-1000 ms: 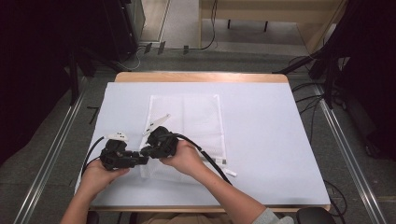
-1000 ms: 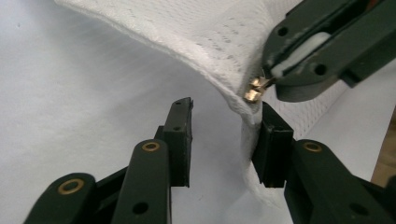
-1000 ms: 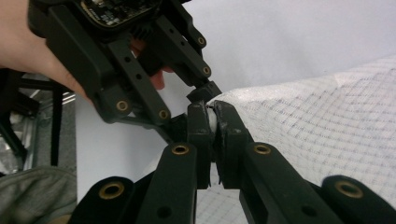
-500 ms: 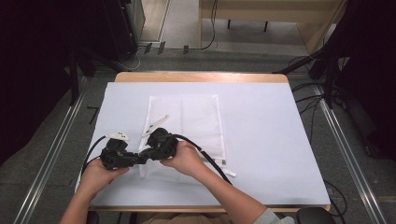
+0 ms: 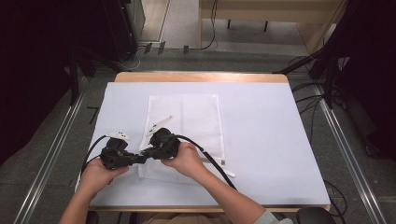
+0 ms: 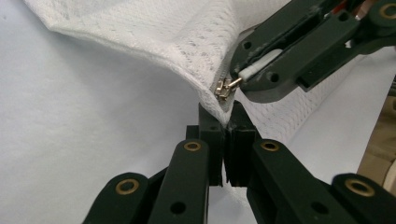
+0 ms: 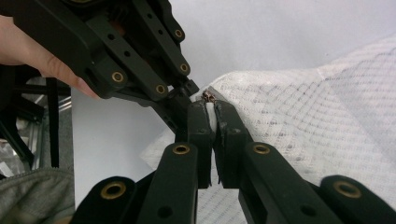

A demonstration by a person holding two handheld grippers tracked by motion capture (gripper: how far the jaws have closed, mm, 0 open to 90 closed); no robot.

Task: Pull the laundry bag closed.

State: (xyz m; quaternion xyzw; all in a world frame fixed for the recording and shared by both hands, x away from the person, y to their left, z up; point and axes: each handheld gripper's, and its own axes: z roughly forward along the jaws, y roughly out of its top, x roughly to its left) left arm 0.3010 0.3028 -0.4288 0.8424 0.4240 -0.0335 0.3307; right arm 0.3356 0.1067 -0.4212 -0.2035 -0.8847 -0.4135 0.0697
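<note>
Left gripper view: the mesh laundry bag (image 6: 187,42) corner is clamped in the left claw (image 6: 227,135), just closed; the zipper pull (image 6: 225,87), directly beyond, is clamped by the right claw (image 6: 243,77).

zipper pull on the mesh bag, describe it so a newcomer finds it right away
On the white table cover lies a flat white mesh bag. At its near left corner the left gripper and right gripper meet, each shut on the bag. The zipper pull sits there at the bag's edge: a tiny metal piece, the one shiny thing among white mesh and black jaws.
</note>
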